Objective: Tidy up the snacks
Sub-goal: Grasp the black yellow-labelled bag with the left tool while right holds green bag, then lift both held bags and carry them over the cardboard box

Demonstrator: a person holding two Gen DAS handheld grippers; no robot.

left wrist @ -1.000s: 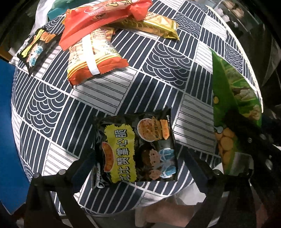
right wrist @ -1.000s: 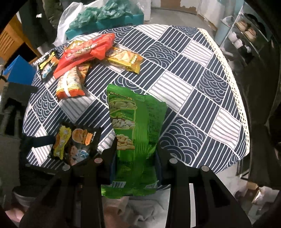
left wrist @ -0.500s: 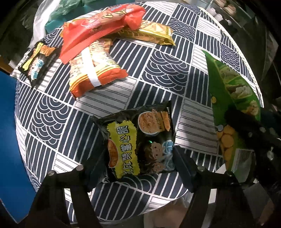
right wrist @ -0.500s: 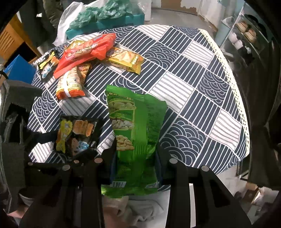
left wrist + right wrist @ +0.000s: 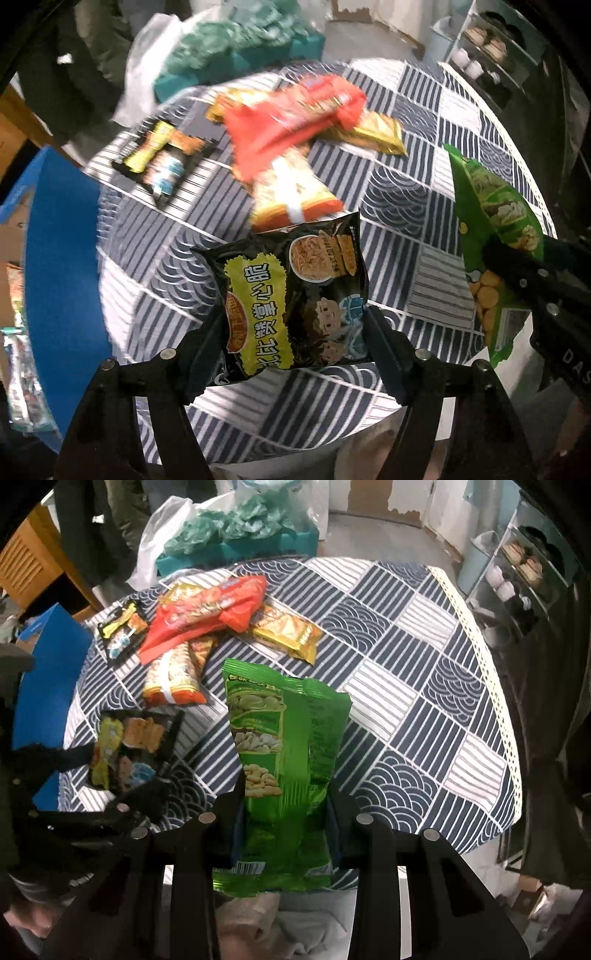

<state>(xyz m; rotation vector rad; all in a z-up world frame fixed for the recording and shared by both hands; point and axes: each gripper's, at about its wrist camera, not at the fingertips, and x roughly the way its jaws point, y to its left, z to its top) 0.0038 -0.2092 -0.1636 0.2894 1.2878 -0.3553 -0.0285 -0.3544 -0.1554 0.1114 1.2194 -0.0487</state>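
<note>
My left gripper [image 5: 291, 343] is shut on a black snack packet [image 5: 295, 295] with a yellow label and holds it lifted above the table's near edge; the packet also shows in the right wrist view [image 5: 129, 749]. My right gripper [image 5: 286, 812] is shut on a green nut bag [image 5: 284, 746], held upright above the near edge; the bag also shows at the right of the left wrist view [image 5: 491, 236]. On the patterned tablecloth [image 5: 406, 686] lie a red bag [image 5: 207, 613], an orange packet [image 5: 173, 675], a yellow packet [image 5: 288, 631] and a second black packet [image 5: 120, 631].
A blue box [image 5: 48, 672] stands at the table's left edge. A teal crate with a plastic bag [image 5: 236, 535] sits behind the table. Shelves [image 5: 517, 568] stand at the far right. A wooden chair [image 5: 33, 565] is at the far left.
My left gripper closed on the black packet and lifted it off the table, tilting up. My right gripper kept holding the green bag, rising slightly.
</note>
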